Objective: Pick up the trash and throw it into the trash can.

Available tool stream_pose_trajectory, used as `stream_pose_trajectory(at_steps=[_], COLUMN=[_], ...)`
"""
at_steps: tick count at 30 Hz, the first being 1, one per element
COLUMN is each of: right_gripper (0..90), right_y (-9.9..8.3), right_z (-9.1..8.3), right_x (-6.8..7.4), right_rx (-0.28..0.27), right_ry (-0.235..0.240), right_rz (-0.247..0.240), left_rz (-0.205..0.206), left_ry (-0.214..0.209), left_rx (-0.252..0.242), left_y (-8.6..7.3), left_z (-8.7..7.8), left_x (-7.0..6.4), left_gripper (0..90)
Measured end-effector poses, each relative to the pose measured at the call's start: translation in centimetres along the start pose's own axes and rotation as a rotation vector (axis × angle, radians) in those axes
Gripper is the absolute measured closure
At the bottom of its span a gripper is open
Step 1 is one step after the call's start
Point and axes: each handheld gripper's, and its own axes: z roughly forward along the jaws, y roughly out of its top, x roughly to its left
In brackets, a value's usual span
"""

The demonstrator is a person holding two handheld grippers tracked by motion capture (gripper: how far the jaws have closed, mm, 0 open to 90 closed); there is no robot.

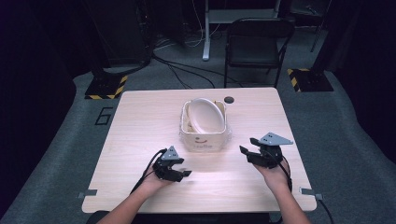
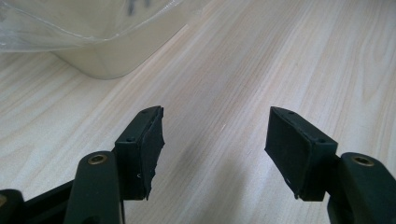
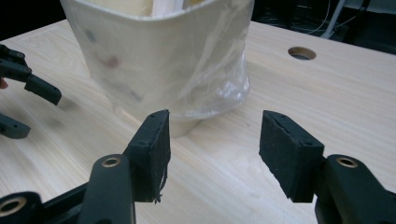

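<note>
I hold my left gripper [image 1: 186,171] low over the near-left part of the table [image 1: 140,121], jaws spread and empty, and my right gripper [image 1: 249,145] to the near-right, also spread with nothing between its pads. The cream bin [image 1: 204,138] stands at mid-table between and just beyond the 2 grippers, lined with a clear plastic bag [image 3: 219,88] and holding a white oval bowl [image 1: 206,114] tilted inside it.

I judge the step in hand to be closing in on the bin. To do it well, I would bring the right gripper forward level toward the bin's near wall [image 3: 149,60], which sits straight ahead in the right gripper view, and keep the jaws wide until 1 pad is past the rim. The loose bag film could slip under the pads, so I would pinch the rim itself, while the left gripper steadies the other side.
</note>
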Motion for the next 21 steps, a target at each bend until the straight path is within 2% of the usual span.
stream_pose_trajectory(at_steps=[3, 7, 11, 15, 21], right_gripper=[42.1, 41.7, 41.8, 42.3, 41.5], right_y=[-1.3, -1.9, -2.8, -4.2, -5.1], right_z=[0.0, -0.1, -0.1, 0.4, 0.8], right_x=[-0.1, -0.3, -0.4, -0.7, -1.3], right_rx=[0.018, 0.027, 0.038, 0.073, 0.097], right_ry=[-0.01, -0.014, -0.032, -0.029, -0.048], right_rz=[0.004, 0.008, -0.013, 0.004, 0.039], left_rz=[-0.007, -0.003, -0.004, 0.0, -0.006], left_ry=[0.001, 0.004, 0.008, 0.009, 0.0], left_rx=[0.0, 0.011, 0.013, 0.014, 0.007], left_y=[0.0, 0.0, 0.0, 0.0, 0.0], left_z=[0.1, 0.1, 0.2, 0.2, 0.2], left_x=[0.0, 0.2, 0.2, 0.1, 0.1], left_gripper=[36.3, 36.3, 36.3, 36.2, 36.2])
